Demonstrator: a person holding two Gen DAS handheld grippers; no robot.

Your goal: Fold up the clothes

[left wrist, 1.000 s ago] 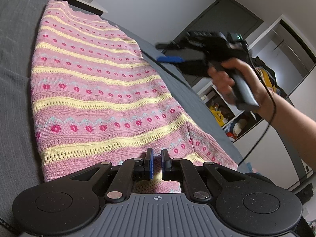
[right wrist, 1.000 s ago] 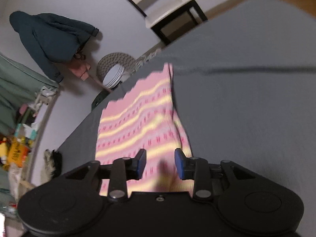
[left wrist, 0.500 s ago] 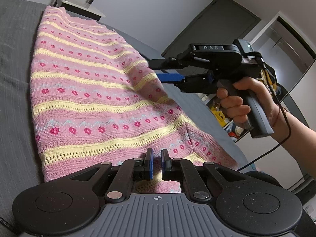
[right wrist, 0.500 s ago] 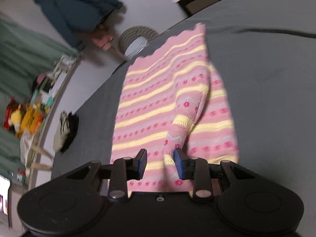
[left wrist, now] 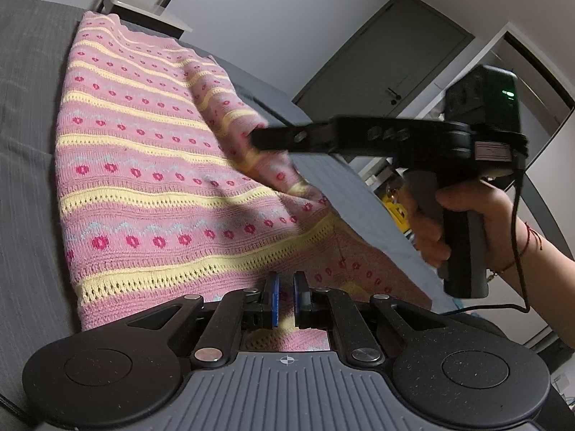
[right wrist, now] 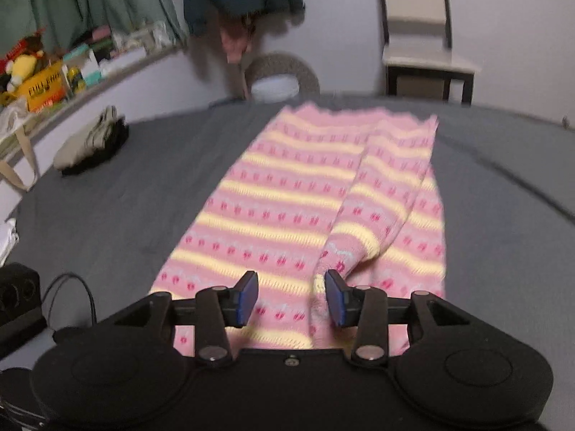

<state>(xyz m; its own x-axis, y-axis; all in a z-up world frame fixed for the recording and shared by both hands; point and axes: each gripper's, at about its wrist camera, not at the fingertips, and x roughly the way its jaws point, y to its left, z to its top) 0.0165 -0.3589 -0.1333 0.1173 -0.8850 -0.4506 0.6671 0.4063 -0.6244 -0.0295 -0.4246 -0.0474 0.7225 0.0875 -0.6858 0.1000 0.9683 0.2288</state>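
So on my feeds the pink striped sweater (right wrist: 298, 208) is spread flat on the grey bed cover (right wrist: 125, 194), hem end toward the far chair (right wrist: 420, 36). One sleeve (right wrist: 377, 215) is folded in over the body on its right side, running down toward my right gripper (right wrist: 291, 298).

Right gripper's tongs are spread apart, blue pads visible, with the sleeve cuff just against the inside of the right-hand pad. I can't tell if it's really touching, the feed is a bit smeary. In the left wrist view that gripper shows side-on with a hand (left wrist: 463, 219) wrapped round its handle, a red string on the wrist and a green light on the box on top.

Left gripper (left wrist: 285, 298) sits low at the near edge of the sweater, tongs nearly together with only a thin gap, nothing pinched that I can see.

Only writing I can sort of read: a yellow box (right wrist: 45, 86) on the cluttered shelf, looks like "FULL..." something, too blurry. A folded khaki garment (right wrist: 90, 140) lies on the bed, well apart from the sweater.
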